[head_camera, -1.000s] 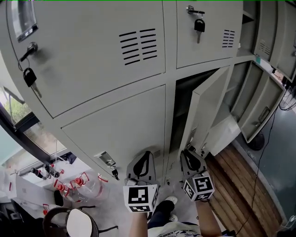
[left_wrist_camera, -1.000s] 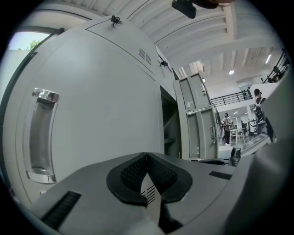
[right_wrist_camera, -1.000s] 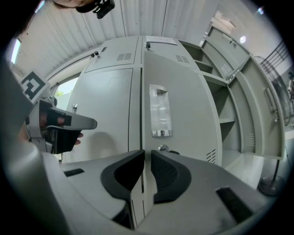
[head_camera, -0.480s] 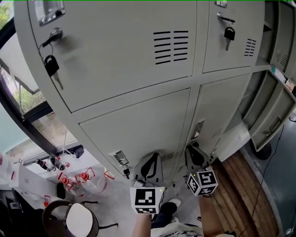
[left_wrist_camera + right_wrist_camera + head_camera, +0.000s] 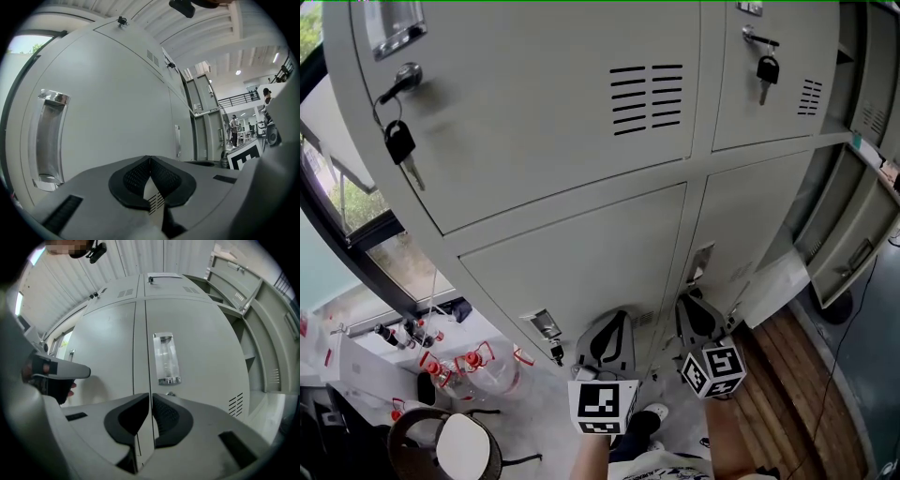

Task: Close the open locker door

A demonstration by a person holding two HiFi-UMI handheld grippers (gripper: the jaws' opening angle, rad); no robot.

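- The locker door (image 5: 750,225) is seen flush in its frame, straight ahead of the right gripper (image 5: 692,314), with its long axis upright.
- The left gripper (image 5: 609,333) is farther off, before the neighbouring door (image 5: 581,262).
- Both pairs of jaws are pressed together on nothing.

Pale floor (image 5: 539,417); clear red-capped bottles (image 5: 480,371), perhaps plastic, lying left; wood planks (image 5: 773,375) right.

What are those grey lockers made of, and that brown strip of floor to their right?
The lockers look like sheet metal with a matt light-grey paint: punched vent slots and folded door edges. The floor strip looks like wooden planks, judging by its parallel board seams, though it might be wood-look laminate.
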